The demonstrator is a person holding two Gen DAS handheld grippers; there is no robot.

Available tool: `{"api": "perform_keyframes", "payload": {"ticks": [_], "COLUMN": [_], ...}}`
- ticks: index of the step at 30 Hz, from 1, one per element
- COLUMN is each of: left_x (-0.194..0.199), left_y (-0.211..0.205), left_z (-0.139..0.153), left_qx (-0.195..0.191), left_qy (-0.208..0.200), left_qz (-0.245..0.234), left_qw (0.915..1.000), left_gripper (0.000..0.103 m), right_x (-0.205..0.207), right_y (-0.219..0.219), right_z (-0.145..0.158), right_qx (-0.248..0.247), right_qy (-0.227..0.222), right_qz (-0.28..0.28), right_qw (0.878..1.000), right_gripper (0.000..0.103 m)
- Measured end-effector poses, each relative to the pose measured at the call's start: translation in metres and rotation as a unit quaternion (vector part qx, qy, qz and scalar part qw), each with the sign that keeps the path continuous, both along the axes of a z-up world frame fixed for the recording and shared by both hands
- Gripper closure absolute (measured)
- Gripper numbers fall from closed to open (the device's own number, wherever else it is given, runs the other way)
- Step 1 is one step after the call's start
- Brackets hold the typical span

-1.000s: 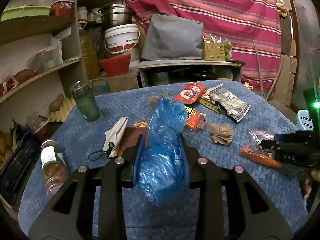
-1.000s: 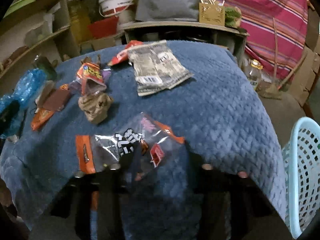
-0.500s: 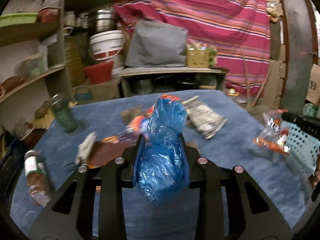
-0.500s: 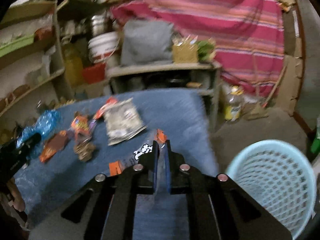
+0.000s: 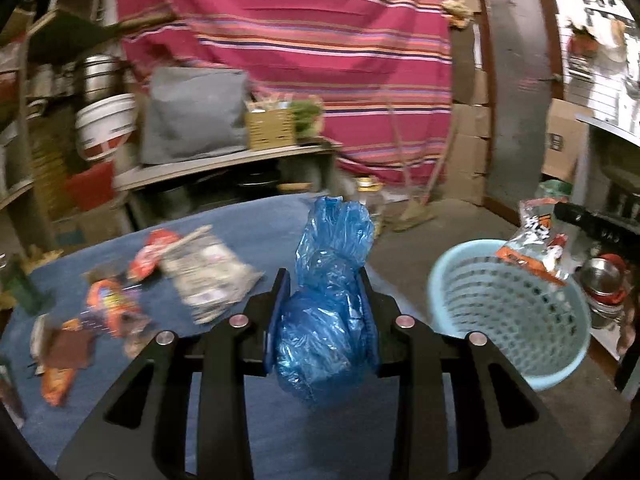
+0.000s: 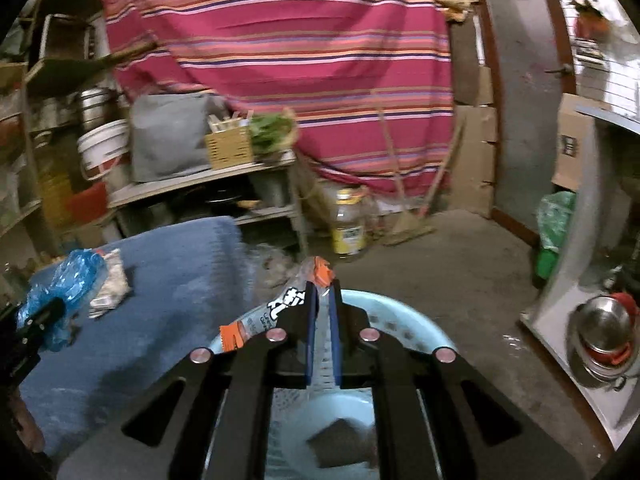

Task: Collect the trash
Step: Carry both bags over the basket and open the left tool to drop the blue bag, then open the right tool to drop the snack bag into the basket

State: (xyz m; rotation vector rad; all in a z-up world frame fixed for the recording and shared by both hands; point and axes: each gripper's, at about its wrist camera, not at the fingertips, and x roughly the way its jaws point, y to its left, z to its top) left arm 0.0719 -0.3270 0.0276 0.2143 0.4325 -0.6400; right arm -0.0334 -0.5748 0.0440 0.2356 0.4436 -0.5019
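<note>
Right tool point(image 6: 323, 300) is clamped tight on a clear, orange-edged plastic snack wrapper point(image 6: 280, 310), held directly above the pale blue perforated plastic basket point(image 6: 376, 312), evidently for dropping in. Left tool point(image 5: 324, 304) grips a crumpled blue plastic bag point(image 5: 328, 300) over the blue-covered tabletop point(image 5: 280, 432); the basket sits to its right, remaining wrappers to its left.

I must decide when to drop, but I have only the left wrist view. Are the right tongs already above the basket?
Observer: Yes. The right wrist view looks down past the right tongs straight into the basket.
Operator: Do they really pinch the wrapper?
Observer: Yes, the wrapper is clamped between the shut pads, its orange tip sticking out in front.
Operator: Is the basket empty?
Observer: I see only a dark patch at its bottom, too blurred to name.
</note>
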Motion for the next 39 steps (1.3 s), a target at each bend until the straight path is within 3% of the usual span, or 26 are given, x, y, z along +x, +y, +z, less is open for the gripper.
{"api": "perform_keyframes", "payload": {"ticks": [9, 16, 19, 21, 24, 30, 35, 36, 37, 39], "left_x": [-0.016, -0.023, -0.024, -0.024, -0.025, -0.012, 0.0, 0.002, 0.005, 0.011], "left_y": [-0.086, -0.128, -0.13, -0.128, -0.12, -0.086, -0.045, -0.037, -0.029, -0.008], "left_z": [-0.013, -0.029, -0.03, -0.028, -0.021, -0.011, -0.006, -0.005, -0.005, -0.005], "left_qx": [-0.005, 0.019, 0.017, 0.014, 0.006, -0.012, -0.02, -0.019, -0.017, -0.011], "left_qy": [0.042, 0.052, 0.06, 0.059, 0.048, 0.047, 0.046, 0.044, 0.043, 0.038], "left_qz": [-0.058, -0.08, -0.085, -0.081, -0.068, -0.035, -0.002, 0.003, 0.008, 0.022], "left_qw": [0.9974, 0.9952, 0.9945, 0.9949, 0.9966, 0.9982, 0.9987, 0.9988, 0.9989, 0.999], "left_gripper": [0.071, 0.07, 0.056, 0.038, 0.02, 0.008, 0.006, 0.006, 0.006, 0.006], "right_x": [-0.02, -0.024, -0.025, -0.025, -0.023, -0.011, 0.007, 0.009, 0.012, 0.016], "right_y": [-0.044, -0.055, -0.057, -0.058, -0.057, -0.051, -0.042, -0.042, -0.041, -0.04], "right_z": [-0.013, -0.022, -0.024, -0.025, -0.027, -0.03, -0.035, -0.037, -0.04, -0.045], "right_qx": [0.007, 0.013, 0.017, 0.022, 0.026, 0.028, 0.026, 0.028, 0.035, 0.04], "right_qy": [0.013, 0.021, 0.021, 0.02, 0.023, 0.033, 0.057, 0.062, 0.07, 0.081], "right_qz": [-0.036, -0.042, -0.043, -0.043, -0.043, -0.03, -0.023, -0.024, -0.024, -0.028], "right_qw": [0.999, 0.999, 0.999, 0.999, 0.999, 0.999, 0.998, 0.997, 0.997, 0.996], "right_gripper": [0.096, 0.096, 0.096, 0.096, 0.096, 0.095, 0.091, 0.081, 0.062, 0.05]}}
